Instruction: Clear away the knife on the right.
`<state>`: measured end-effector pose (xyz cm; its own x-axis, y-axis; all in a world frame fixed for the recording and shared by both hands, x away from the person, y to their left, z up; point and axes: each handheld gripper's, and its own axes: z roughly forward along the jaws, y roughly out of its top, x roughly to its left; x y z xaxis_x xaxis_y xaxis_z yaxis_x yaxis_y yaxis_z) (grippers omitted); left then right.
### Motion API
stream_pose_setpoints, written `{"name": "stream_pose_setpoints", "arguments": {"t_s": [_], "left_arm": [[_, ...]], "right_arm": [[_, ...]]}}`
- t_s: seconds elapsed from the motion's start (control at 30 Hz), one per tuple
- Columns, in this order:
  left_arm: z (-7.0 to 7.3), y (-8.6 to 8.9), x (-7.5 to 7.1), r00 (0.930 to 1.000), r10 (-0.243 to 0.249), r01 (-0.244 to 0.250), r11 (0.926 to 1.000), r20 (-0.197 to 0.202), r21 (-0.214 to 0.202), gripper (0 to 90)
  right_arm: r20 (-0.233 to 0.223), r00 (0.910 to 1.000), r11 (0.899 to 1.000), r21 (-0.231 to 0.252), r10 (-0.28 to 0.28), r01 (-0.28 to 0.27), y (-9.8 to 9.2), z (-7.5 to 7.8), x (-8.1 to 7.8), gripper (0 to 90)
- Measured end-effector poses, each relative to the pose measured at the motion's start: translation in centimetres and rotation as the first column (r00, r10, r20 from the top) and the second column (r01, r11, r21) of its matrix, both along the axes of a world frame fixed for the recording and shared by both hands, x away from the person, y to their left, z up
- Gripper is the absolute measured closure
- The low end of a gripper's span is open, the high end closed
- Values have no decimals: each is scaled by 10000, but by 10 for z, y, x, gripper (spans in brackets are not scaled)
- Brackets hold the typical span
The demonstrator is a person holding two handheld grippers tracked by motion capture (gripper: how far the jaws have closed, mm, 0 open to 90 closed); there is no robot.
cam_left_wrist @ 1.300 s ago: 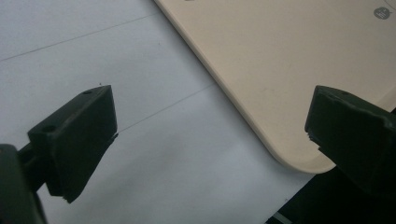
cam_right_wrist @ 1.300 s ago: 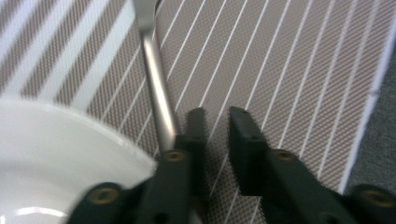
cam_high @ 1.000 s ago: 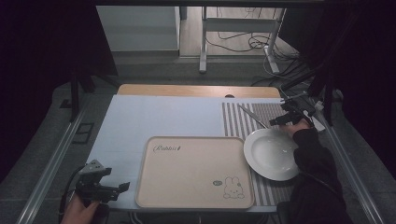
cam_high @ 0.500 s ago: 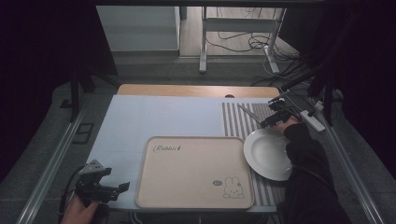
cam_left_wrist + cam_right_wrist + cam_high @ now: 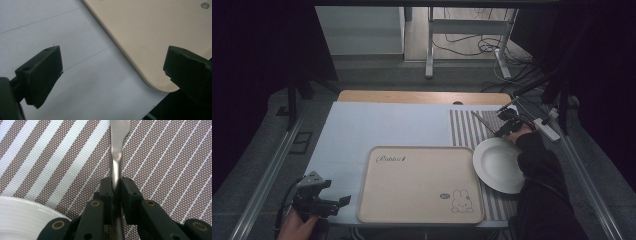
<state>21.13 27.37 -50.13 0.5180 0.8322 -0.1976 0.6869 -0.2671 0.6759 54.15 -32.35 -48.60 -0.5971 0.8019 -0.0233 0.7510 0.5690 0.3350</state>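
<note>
Cutlery handle (image 5: 115, 170), metal and thin, pinched between the right gripper (image 5: 115, 185) jaws, which have just been closing on it; it lies on the striped placemat (image 5: 45, 152) just beyond the white plate (image 5: 499, 165). Grip is narrow and near one end: likely risks are the piece pivoting or slipping when lifted, or knocking the plate rim. Left gripper (image 5: 110, 67) released, hovering at the tray (image 5: 419, 185) corner. Plate and tray both hold nothing.

Lab, cables (image 5: 472, 45) on floor, rig rails (image 5: 267, 175)
</note>
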Motion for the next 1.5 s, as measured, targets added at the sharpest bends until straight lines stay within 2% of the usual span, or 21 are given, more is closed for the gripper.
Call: {"name": "stream_pose_setpoints", "arguments": {"t_s": [0.1, 0.13, 0.3, 0.33, 0.53, 0.63, 0.77, 1.03, 1.23, 1.5], "left_arm": [[0, 0, 0, 10000, 19, -19, 10000, -12, -18, 34], [0, 0, 0, 10000, 21, -21, 10000, -14, -19, 34], [0, 0, 0, 10000, 25, -25, 10000, -26, -16, 35], [0, 0, 0, 10000, 32, -32, 10000, -25, -27, 35], [0, 0, 0, 10000, 26, -26, 10000, -19, -15, 35], [0, 0, 0, 10000, 27, -27, 10000, -20, -16, 35], [0, 0, 1, 10000, 26, -26, 10000, -24, -17, 35], [0, 0, 1, 10000, 40, -40, 10000, -43, -14, 35], [0, 0, 1, 10000, 42, -42, 10000, -50, -16, 35], [0, 0, 1, 10000, 40, -40, 10000, -60, -15, 35]], "right_arm": [[23, 9999, 9999, -40, 102, -102, 1, 0, 0, 806], [197, 9996, 9996, -228, 197, -193, 1, 1, 0, 806], [347, 9994, 9999, -157, 46, -40, -5, 3, 2, 807], [518, 9986, 9998, -189, -59, 69, -7, 6, 2, 807], [811, 9962, 9994, -77, -318, 326, -17, 20, 4, 807], [849, 9956, 9990, -198, -392, 410, -21, 25, 4, 807], [997, 9937, 9987, 22, -507, 507, -26, 35, 1, 806], [1053, 9944, 9987, 514, -77, 23, -11, 46, -21, 806], [1104, 9926, 9968, 561, 506, -570, 12, 47, -44, 805], [1146, 9878, 9917, 617, 1055, -1131, 30, 42, -67, 805]]}}
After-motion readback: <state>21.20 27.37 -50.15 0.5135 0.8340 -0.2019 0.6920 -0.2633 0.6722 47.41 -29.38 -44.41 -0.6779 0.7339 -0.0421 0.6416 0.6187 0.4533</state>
